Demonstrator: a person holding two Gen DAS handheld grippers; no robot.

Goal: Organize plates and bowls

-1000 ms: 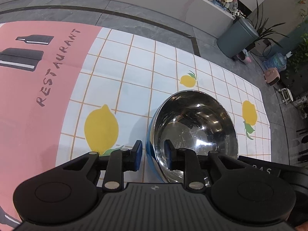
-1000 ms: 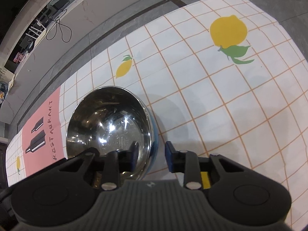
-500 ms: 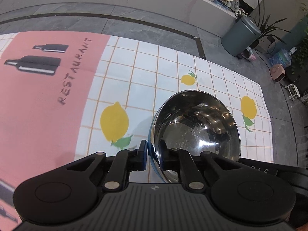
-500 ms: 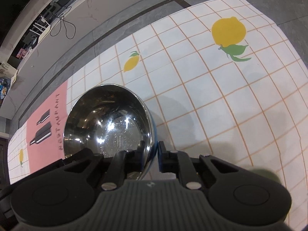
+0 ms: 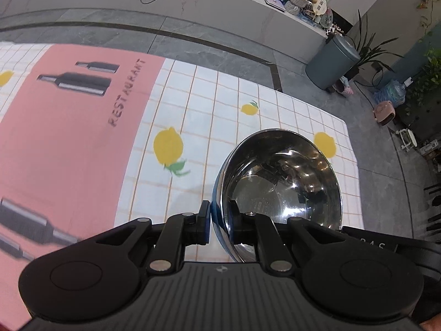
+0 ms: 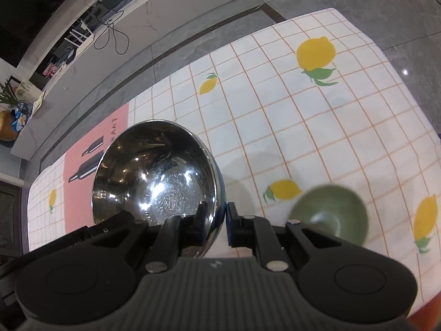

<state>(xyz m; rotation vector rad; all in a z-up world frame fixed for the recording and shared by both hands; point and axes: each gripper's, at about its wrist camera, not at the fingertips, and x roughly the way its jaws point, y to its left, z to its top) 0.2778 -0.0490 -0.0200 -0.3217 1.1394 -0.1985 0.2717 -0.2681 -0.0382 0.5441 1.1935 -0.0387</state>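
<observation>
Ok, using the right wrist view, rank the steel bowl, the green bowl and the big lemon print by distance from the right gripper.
1. Steel bowl: rim clamped in the right gripper.
2. Green bowl: on the cloth, just right.
3. Big lemon print: far end, upper right.

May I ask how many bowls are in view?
2: a steel bowl, rim gripped by the left tool and right tool, and a green bowl on the tablecloth to its right. Others may be hidden.
</observation>
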